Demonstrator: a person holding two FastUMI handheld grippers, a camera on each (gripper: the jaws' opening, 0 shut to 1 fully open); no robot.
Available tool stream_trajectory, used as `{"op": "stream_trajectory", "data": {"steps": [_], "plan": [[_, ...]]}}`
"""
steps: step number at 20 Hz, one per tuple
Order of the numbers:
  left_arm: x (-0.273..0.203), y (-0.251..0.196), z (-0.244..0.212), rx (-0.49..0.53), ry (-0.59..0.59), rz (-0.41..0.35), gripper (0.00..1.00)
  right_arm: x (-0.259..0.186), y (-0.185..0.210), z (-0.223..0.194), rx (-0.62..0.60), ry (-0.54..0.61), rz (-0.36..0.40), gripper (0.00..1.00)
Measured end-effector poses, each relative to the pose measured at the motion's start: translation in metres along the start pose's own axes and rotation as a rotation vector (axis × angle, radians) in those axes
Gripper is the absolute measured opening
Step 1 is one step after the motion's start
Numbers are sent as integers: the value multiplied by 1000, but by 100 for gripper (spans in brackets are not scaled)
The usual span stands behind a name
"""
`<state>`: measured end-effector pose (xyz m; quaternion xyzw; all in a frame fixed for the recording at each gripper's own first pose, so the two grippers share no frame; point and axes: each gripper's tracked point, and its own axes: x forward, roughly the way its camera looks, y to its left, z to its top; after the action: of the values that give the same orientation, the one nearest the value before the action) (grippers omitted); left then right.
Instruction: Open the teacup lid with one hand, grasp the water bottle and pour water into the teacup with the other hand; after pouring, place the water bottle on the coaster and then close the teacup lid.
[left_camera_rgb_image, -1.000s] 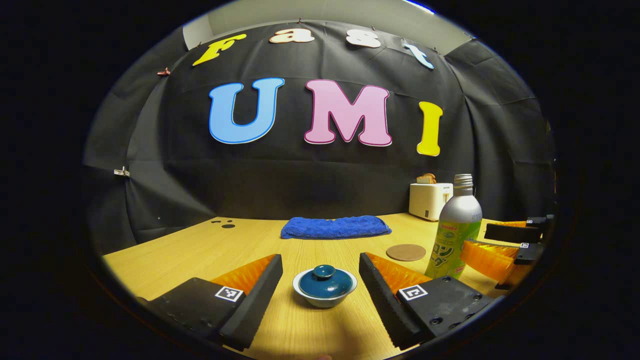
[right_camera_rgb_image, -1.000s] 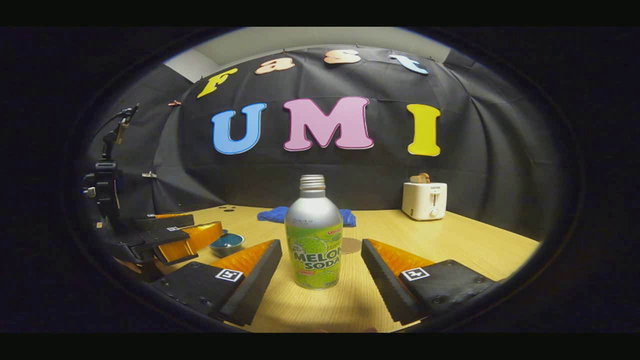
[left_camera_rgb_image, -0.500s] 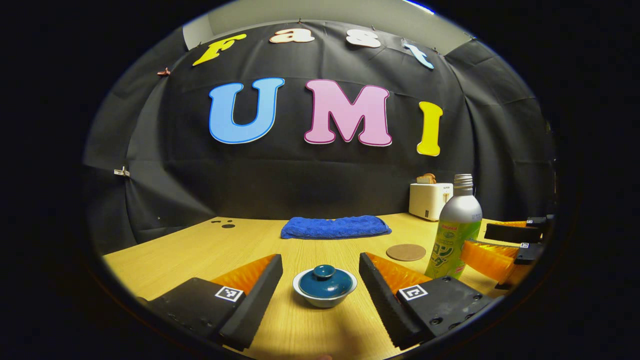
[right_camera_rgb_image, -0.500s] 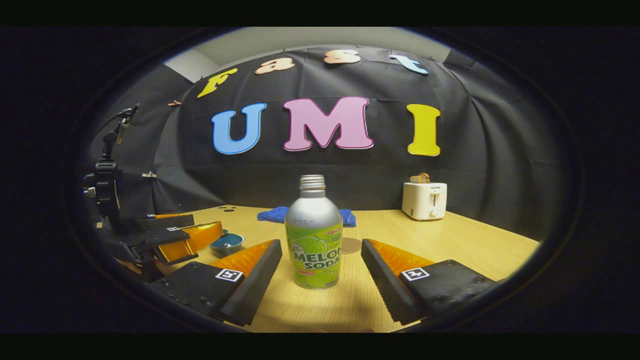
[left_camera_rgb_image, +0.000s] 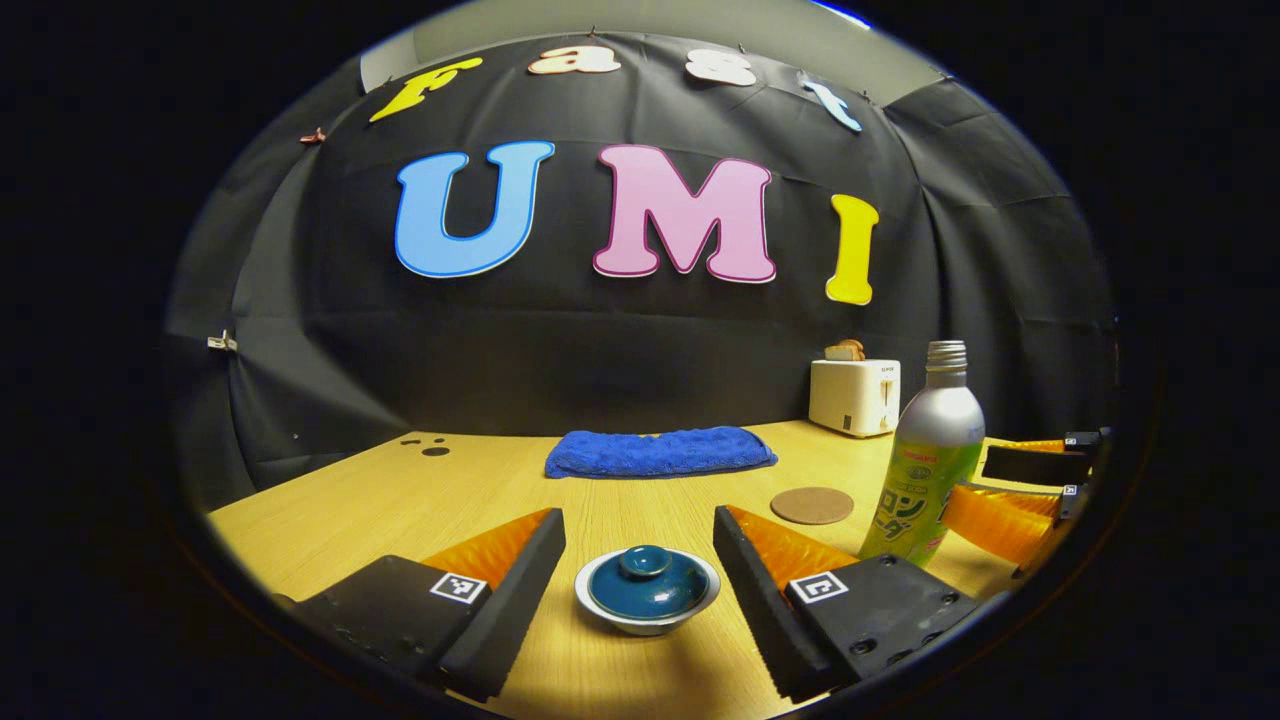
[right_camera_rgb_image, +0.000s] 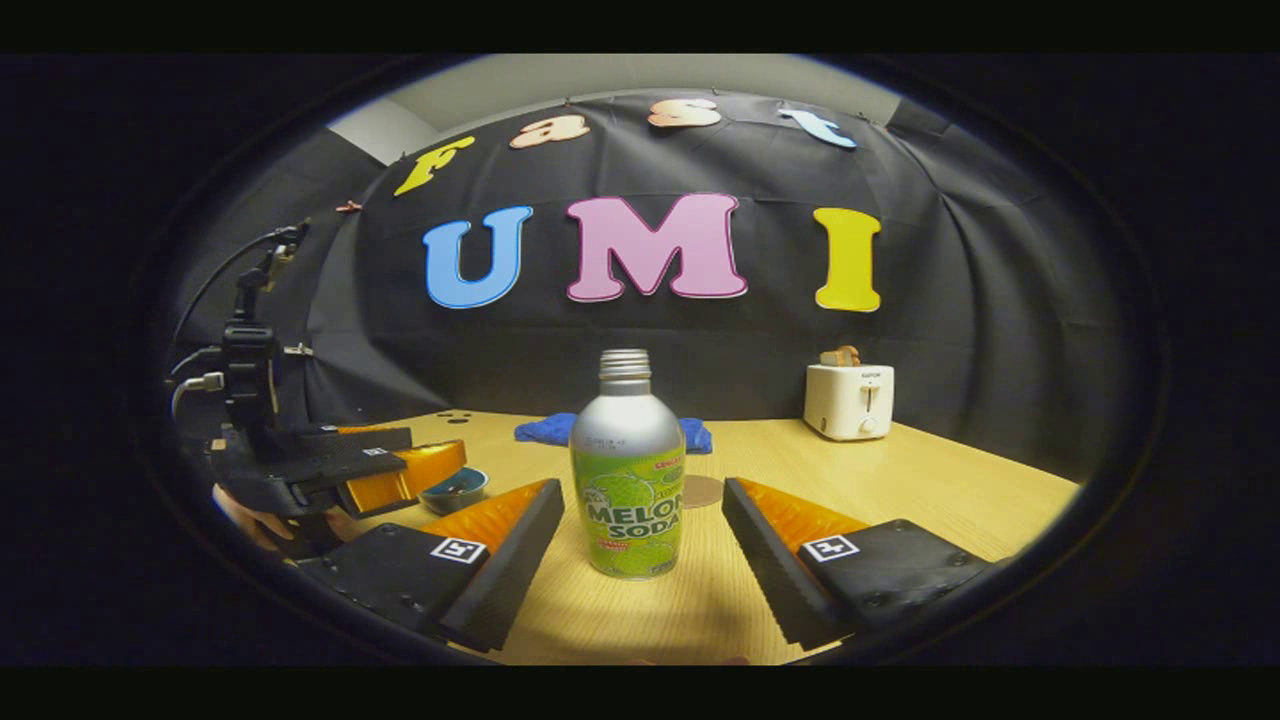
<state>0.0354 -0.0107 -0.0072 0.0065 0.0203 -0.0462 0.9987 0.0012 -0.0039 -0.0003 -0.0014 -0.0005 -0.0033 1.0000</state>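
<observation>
The lidded dark-blue ceramic teacup (left_camera_rgb_image: 647, 590) was seen on the wooden table (left_camera_rgb_image: 400, 500) between the spread-apart fingers of the left gripper (left_camera_rgb_image: 640, 570), untouched. The silver aluminium bottle with green wrap (right_camera_rgb_image: 627, 470) was framed upright by the likewise released right gripper (right_camera_rgb_image: 643, 545); "MELON SODA" was legible.

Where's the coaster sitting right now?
In the left gripper view the coaster lies flat on the table, just left of the water bottle and in front of the blue towel.
</observation>
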Motion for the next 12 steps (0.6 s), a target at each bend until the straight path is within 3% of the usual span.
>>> {"op": "stream_trajectory", "data": {"steps": [7, 12], "plan": [[18, -14, -21, 74, 147, -48, 78, 0, -1, 0, 0, -1, 0, 98], [24, -11, -27, 94, 194, -17, 59, 0, 0, 0, 0, 0, 0, 98]]}}
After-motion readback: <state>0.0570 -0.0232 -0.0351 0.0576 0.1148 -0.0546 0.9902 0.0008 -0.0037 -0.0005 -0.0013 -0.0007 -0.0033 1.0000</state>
